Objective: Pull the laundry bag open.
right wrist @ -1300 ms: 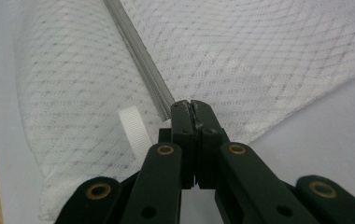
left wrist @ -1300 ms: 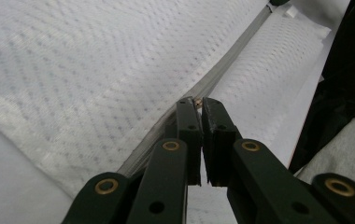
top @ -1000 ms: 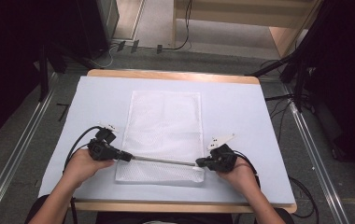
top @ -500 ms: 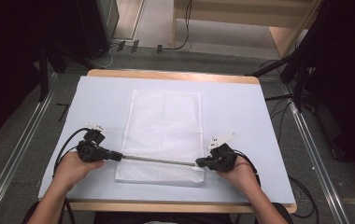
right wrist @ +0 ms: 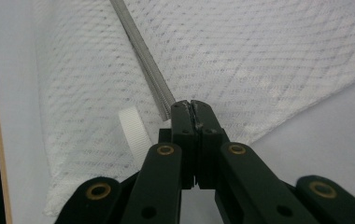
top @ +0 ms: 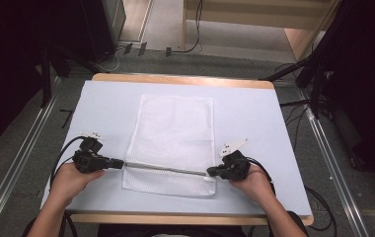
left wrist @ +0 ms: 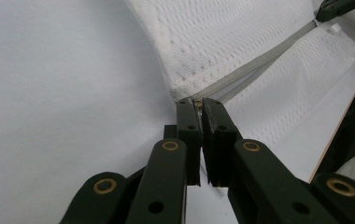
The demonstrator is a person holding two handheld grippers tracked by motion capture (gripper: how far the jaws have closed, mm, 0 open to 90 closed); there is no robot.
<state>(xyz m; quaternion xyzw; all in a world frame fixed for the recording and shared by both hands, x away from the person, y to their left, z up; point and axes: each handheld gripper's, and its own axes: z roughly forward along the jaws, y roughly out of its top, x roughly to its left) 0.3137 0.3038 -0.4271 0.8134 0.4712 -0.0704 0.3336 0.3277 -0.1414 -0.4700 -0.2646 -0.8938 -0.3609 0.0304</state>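
Note:
A white mesh bag (top: 175,128) lies flat in the middle of the white-covered table (top: 254,123). A grey zipper (top: 166,169) runs across it near its front end. My left gripper (top: 120,163) is shut on the zipper's left end at the bag's left edge; in the left gripper view the jaws (left wrist: 198,103) pinch it where the zipper (left wrist: 259,65) meets the mesh (left wrist: 222,42). My right gripper (top: 209,173) is shut on the zipper's right end; the right gripper view has its tips (right wrist: 189,106) closed on the grey zipper (right wrist: 140,56), beside a white ribbed loop tab (right wrist: 133,128).
The table's wooden edge (top: 175,79) runs along the far side, with another at the front. Metal rails (top: 22,158) flank the table on the floor, and cables (top: 318,197) trail at the right. Bare white cover lies on both sides of the bag.
My left gripper has slid left along the zipper, from inside the bag's left edge out to that edge. The right gripper has stayed put.

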